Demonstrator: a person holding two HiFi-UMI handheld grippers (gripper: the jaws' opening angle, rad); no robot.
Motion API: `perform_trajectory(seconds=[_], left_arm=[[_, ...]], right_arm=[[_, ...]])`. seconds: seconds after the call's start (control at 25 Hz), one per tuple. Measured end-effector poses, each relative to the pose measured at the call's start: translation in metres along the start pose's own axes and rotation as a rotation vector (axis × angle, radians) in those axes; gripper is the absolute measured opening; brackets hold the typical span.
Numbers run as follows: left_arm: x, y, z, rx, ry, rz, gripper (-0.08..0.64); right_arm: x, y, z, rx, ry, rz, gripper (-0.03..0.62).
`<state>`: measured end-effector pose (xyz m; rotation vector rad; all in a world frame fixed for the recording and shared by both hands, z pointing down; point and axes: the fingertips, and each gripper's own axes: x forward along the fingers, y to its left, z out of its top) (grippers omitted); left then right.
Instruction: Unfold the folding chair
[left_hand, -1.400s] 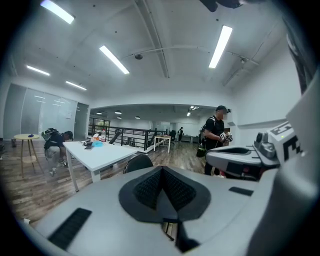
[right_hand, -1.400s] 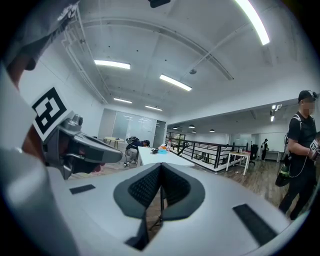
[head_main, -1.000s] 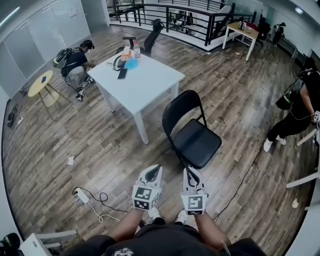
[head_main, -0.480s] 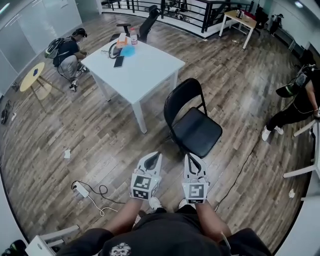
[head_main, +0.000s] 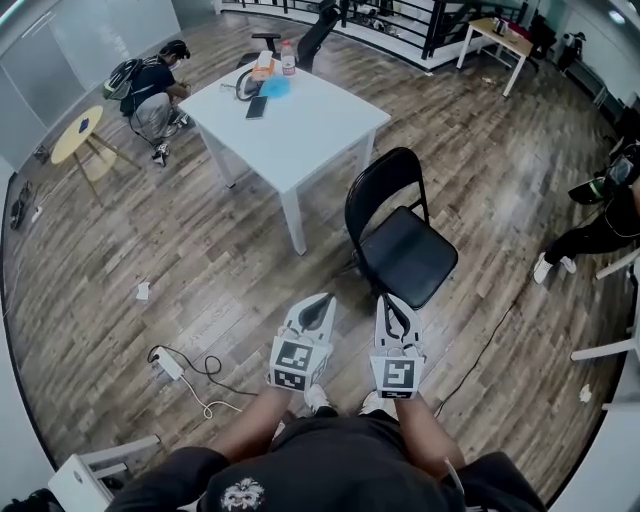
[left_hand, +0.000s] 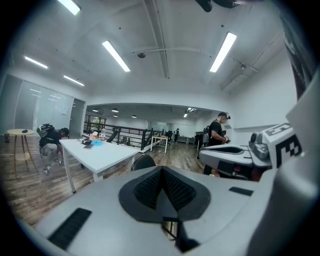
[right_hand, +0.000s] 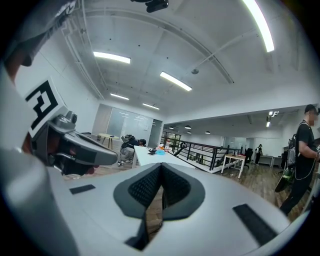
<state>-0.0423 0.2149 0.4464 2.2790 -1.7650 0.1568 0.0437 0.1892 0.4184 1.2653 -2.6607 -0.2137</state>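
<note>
white surface (head_main: 310, 135) with a bottle (head_main: 288, 58), a blue thing (head_main: 276, 87) and a dark phone-ish slab (head_main: 257, 107) at its far end; crouching person (head_main: 152, 95) beside a round yellow table (head_main: 78, 136); power strip (head_main: 166, 364) with its cable on the wood floor (head_main: 200, 270); another person (head_main: 600, 225) at the right edge

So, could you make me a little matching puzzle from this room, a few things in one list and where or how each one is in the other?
Things
1. black metal folding chair
2. round yellow side table
3. white power strip
4. left claw

Place or state
A. lying on the wooden floor
B. shut, holding nothing
C. standing unfolded beside the white square table
D. next to a crouching person

Pairs: 1-C, 2-D, 3-A, 4-B
</note>
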Motion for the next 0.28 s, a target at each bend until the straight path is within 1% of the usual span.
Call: perform_trajectory(seconds=[0.28], left_arm=[[-0.003, -0.0076, -0.0015, -0.001, -0.001, 0.013, 0.005]], right_arm=[[-0.0092, -0.0026, 0.0, -0.006, -0.006, 0.001, 0.014]])
